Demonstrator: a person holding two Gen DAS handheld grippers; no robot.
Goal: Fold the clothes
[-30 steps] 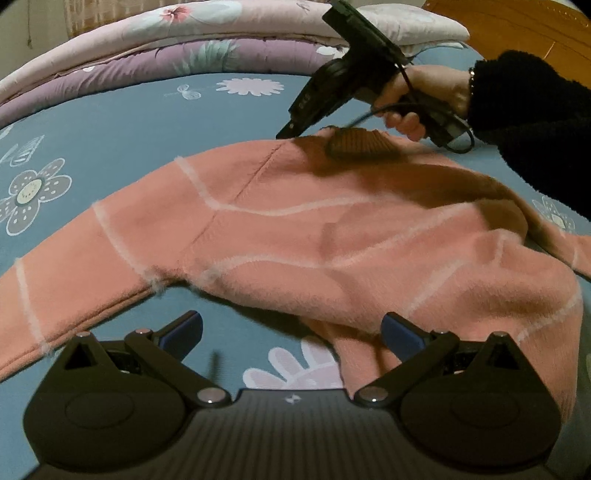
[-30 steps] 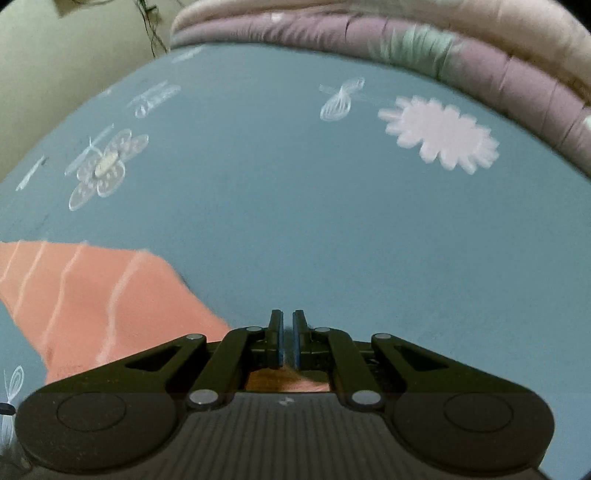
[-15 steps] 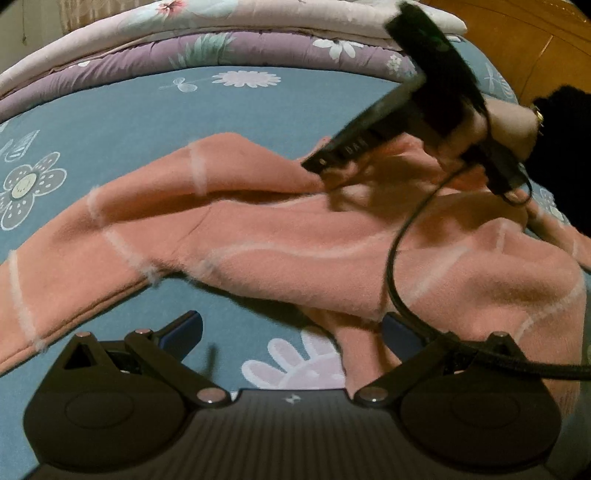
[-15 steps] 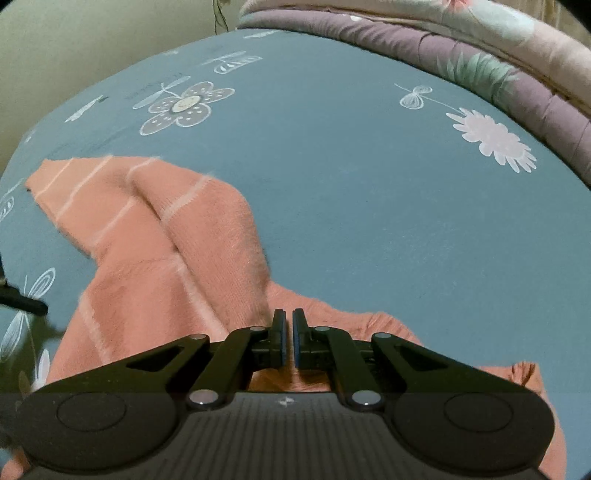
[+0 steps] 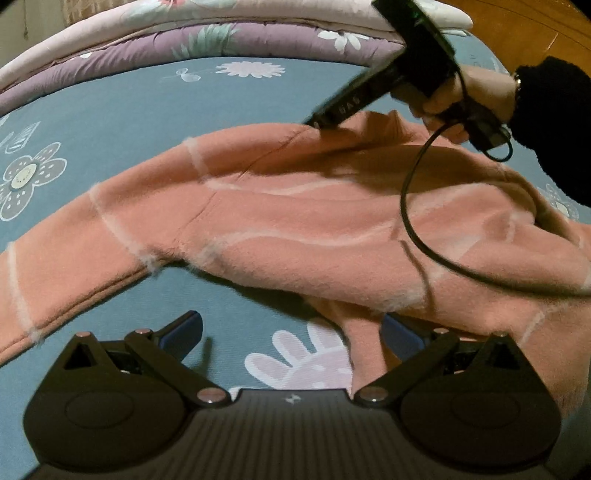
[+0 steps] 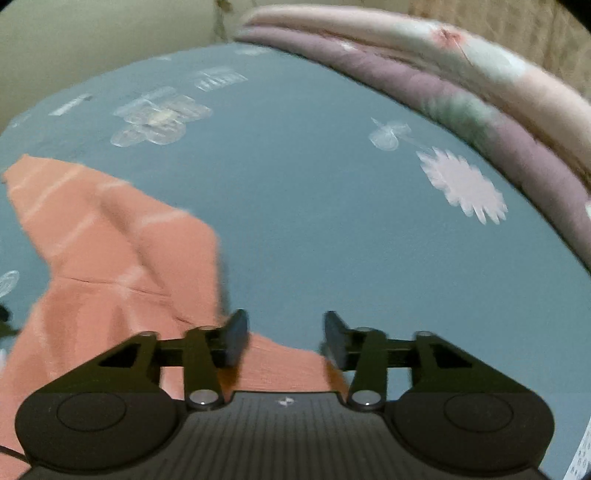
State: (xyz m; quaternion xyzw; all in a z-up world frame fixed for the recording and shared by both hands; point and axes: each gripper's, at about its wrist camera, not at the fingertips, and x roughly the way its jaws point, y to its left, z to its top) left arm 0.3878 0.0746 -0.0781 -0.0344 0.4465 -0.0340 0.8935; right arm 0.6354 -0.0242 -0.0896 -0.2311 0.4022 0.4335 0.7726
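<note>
Left gripper (image 5: 291, 332) stands spread over the bed (image 5: 122, 107), empty. Salmon sweater (image 5: 314, 229) lies across the sheet from 9 to 3 o'clock. Right gripper (image 6: 284, 334) at 1 o'clock is opening, collar edge beneath, nothing pinched. Quilts (image 5: 229, 33) lie beyond.

Both wrist views steeply down, close, perhaps sharing sweater (image 5: 314, 229).
</note>
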